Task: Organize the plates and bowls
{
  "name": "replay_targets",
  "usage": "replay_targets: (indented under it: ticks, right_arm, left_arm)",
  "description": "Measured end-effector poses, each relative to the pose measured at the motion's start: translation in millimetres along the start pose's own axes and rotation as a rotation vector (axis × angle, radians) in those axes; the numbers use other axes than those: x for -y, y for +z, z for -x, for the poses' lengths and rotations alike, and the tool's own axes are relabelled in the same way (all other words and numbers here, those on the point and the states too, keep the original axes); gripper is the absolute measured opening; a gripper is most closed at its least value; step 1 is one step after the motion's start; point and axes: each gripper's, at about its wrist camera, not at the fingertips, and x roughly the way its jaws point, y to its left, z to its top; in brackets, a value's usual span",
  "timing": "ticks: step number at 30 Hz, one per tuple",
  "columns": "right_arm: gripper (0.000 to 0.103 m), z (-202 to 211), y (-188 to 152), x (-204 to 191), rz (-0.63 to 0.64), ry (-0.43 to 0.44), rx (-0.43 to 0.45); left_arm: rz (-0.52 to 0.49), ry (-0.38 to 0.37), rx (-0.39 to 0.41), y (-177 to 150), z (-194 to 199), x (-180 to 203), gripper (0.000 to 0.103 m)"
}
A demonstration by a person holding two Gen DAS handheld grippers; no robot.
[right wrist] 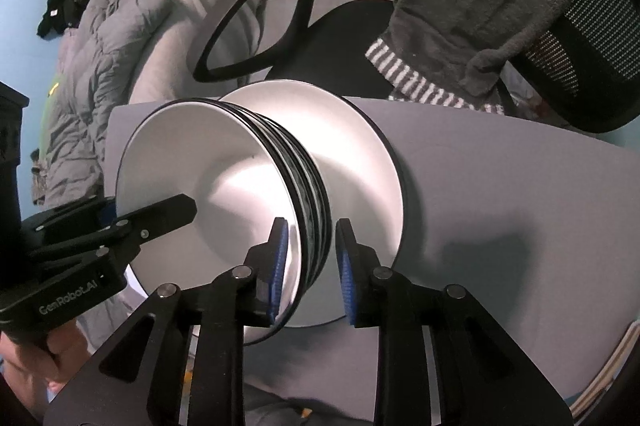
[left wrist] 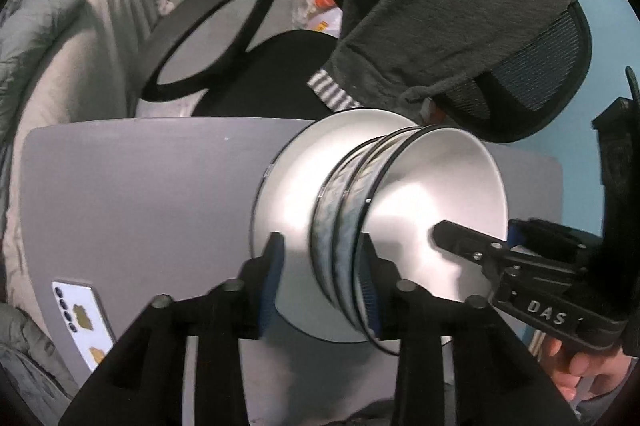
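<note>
Stacked bowls (left wrist: 400, 205) on plate (left wrist: 288, 185) on grey table (left wrist: 140, 193), left gripper (left wrist: 320, 246) part open astride bowl rims, right gripper (right wrist: 310, 230) likewise, pads off rims.

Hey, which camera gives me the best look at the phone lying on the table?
The left wrist view: the phone lies on the grey table near the lower left edge, back up, camera lenses visible. The right wrist view doesn't show it at all.

right claw (right wrist: 310, 266) straddling rim of stacked bowls (right wrist: 224, 193), pads sitting clear of it; stack resting on white plate (right wrist: 360, 153) on grey table (right wrist: 520, 193)
</note>
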Motion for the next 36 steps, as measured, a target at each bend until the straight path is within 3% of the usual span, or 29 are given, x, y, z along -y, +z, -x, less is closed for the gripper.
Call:
replay_targets:
  ticks: [2,5,9,17,25,36]
  right_arm:
    - [0.048,3,-3,1,0.009,-0.027,0.021]
    - [0.056,10,-8,3,0.007,-0.050,0.048]
    - [0.063,23,-20,6,-0.014,-0.047,0.073]
    - [0.065,63,-47,-7,0.018,-0.109,0.158]
    - [0.065,115,-71,-31,0.064,-0.140,0.279]
    - [0.066,170,-90,-66,0.127,-0.177,0.406]
  left_arm:
    - [0.013,0.006,0.016,-4,5,-3,0.051]
    - [0.038,0.017,0.051,-10,14,-9,0.061]
    - [0.060,0.043,0.111,-21,35,-11,0.068]
    - [0.049,0.110,0.237,-55,89,1,0.086]
    - [-0.004,0.155,0.345,-87,142,20,0.086]
    - [0.026,0.141,0.469,-115,204,34,0.086]
